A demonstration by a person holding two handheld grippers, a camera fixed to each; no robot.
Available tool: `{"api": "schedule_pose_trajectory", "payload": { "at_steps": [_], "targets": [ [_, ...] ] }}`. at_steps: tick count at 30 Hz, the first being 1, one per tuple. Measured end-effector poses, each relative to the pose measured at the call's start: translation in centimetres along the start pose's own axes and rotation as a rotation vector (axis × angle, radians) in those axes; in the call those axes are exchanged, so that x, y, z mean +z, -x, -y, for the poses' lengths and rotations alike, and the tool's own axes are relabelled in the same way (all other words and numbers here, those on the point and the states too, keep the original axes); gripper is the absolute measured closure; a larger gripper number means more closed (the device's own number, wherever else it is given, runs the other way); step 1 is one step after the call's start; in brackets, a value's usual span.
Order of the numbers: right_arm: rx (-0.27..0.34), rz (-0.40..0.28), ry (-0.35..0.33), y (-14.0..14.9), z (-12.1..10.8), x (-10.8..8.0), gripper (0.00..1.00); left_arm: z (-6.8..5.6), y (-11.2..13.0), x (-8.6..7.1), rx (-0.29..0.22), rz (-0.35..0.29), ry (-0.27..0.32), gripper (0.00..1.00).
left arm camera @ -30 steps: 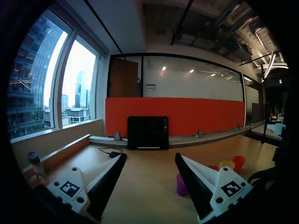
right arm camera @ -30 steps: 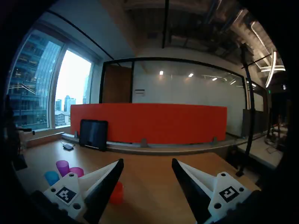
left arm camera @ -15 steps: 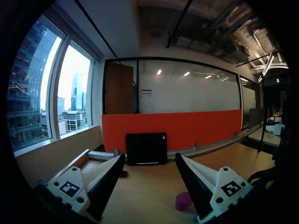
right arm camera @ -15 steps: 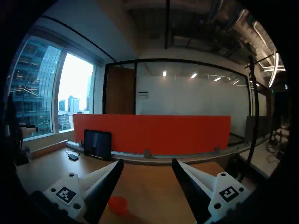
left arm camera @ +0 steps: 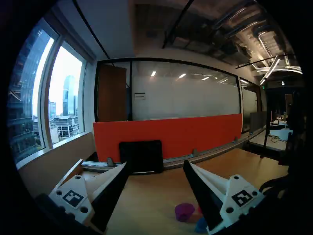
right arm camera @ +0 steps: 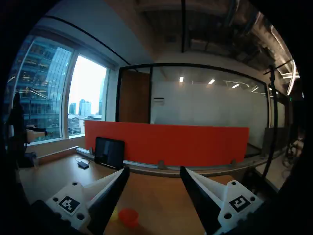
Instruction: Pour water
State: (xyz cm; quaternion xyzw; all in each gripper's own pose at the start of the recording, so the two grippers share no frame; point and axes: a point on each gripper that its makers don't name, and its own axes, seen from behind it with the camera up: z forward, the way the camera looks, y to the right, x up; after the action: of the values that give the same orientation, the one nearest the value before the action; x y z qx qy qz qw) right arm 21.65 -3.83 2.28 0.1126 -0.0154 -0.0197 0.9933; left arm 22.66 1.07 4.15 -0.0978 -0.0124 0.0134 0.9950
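Blue cup (left arm camera: 201, 225) is half hidden behind the left tongs (left arm camera: 154, 163), beside a purple cup (left arm camera: 184, 211) on the tabletop (left arm camera: 156, 196). A red cup (right arm camera: 128, 216) sits low before the right tongs (right arm camera: 154, 168). Both tongs gape apart, empty.

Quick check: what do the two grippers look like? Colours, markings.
Identical: left gripper and right gripper each have two white, wedge-shaped fingers tapering to points, with black inner faces, plus a square black-and-white tag and round holes on each finger base.

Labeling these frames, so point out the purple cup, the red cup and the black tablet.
purple cup (left arm camera: 184, 213), left gripper view, on its side wall.
red cup (right arm camera: 128, 217), right gripper view, on its body.
black tablet (right arm camera: 109, 152), right gripper view, middle of its screen.
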Motion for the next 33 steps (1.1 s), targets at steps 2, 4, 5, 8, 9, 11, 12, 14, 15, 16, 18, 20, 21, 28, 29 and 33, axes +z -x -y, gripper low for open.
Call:
{"api": "schedule_pose_trajectory", "payload": {
  "at_steps": [2, 4, 5, 8, 9, 11, 12, 14, 15, 16, 18, 20, 21, 28, 29, 33],
  "targets": [
    [-0.003, 0.001, -0.046, -0.1, 1.0, -0.1, 0.0, -0.4, -0.1, 0.1, 0.005, -0.002, 0.024, 0.01],
    [-0.005, 0.002, -0.099, -0.3, 2.2, -0.3, 0.0, -0.9, -0.3, 0.1, 0.011, -0.005, 0.048, 0.01],
    [-0.005, 0.003, -0.127, -0.3, 2.8, -0.4, 0.0, -1.1, -0.3, 0.1, 0.014, -0.006, 0.06, 0.02],
    [-0.013, 0.009, -0.229, -0.5, 5.1, -0.9, 0.0, -1.9, -0.4, 0.0, 0.023, -0.004, 0.101, 0.01],
    [-0.017, 0.01, -0.262, -0.5, 5.8, -1.1, 0.0, -2.2, -0.4, 0.0, 0.026, -0.003, 0.115, 0.01],
    [-0.021, 0.008, -0.317, -0.8, 7.1, -1.5, 0.0, -3.1, -0.3, 0.0, 0.027, 0.004, 0.156, 0.01],
    [-0.023, 0.007, -0.341, -0.9, 7.7, -1.6, 0.0, -3.4, -0.2, -0.1, 0.027, 0.008, 0.174, 0.01],
    [-0.028, 0.003, -0.377, -0.9, 8.4, -1.8, 0.0, -4.2, 0.1, -0.2, 0.024, 0.014, 0.212, 0.01],
    [-0.031, 0.002, -0.393, -0.9, 8.7, -1.9, 0.0, -4.5, 0.3, -0.2, 0.023, 0.016, 0.229, 0.01],
    [-0.033, 0.004, -0.404, -0.9, 9.0, -1.9, 0.0, -4.8, 0.5, -0.2, 0.021, 0.02, 0.244, 0.01],
    [-0.038, 0.006, -0.425, -0.8, 9.4, -1.9, 0.0, -5.3, 0.9, -0.2, 0.019, 0.026, 0.27, 0.01],
    [-0.042, 0.012, -0.453, -0.6, 10.0, -2.1, 0.0, -5.7, 1.3, -0.4, 0.018, 0.032, 0.296, 0.01],
    [-0.045, 0.015, -0.466, -0.5, 10.2, -2.2, 0.0, -5.9, 1.5, -0.5, 0.018, 0.034, 0.309, 0.01],
    [-0.087, 0.053, -0.546, 0.7, 11.6, -2.8, 0.0, -7.4, 3.2, -1.1, 0.027, 0.059, 0.388, 0.01],
    [-0.094, 0.059, -0.557, 1.0, 11.8, -2.9, 0.0, -7.6, 3.4, -1.1, 0.03, 0.062, 0.397, 0.01],
    [-0.115, 0.085, -0.6, 2.0, 12.5, -3.3, 0.0, -8.1, 4.5, -1.2, 0.042, 0.075, 0.426, 0.01]
  ]
}}
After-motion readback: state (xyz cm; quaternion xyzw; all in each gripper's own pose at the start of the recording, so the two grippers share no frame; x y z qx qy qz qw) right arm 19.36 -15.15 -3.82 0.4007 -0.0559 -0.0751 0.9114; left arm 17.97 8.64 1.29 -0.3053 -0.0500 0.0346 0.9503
